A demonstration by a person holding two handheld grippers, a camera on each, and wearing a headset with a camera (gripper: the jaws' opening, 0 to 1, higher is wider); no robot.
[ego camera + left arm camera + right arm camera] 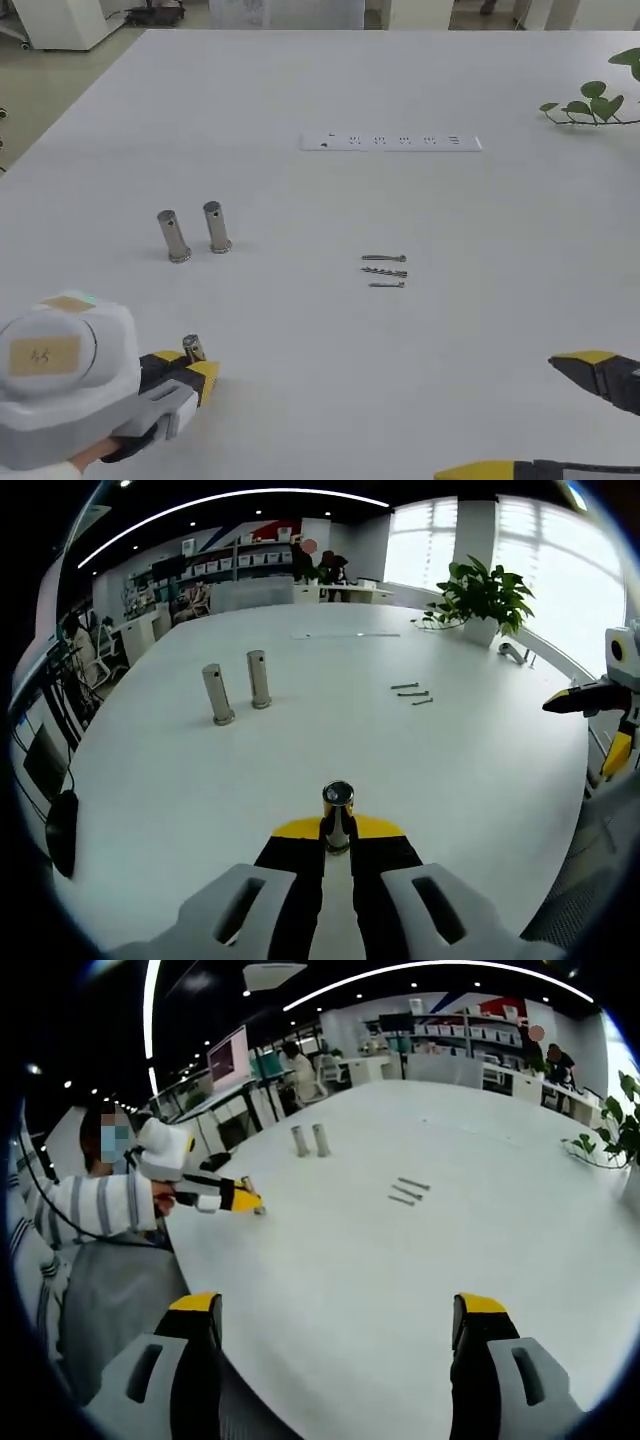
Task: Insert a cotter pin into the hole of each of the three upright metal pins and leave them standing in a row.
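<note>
Two metal pins stand upright side by side on the white table, left of centre. A third metal pin stands near the front left, and my left gripper is shut on it; in the left gripper view the pin sits between the yellow-tipped jaws. Three cotter pins lie in a small stack at mid-table, also visible as cotter pins in the right gripper view. My right gripper is open at the front right edge, holding nothing.
A white power strip lies across the far middle of the table. A leafy plant reaches in at the far right. The person's striped sleeve shows in the right gripper view.
</note>
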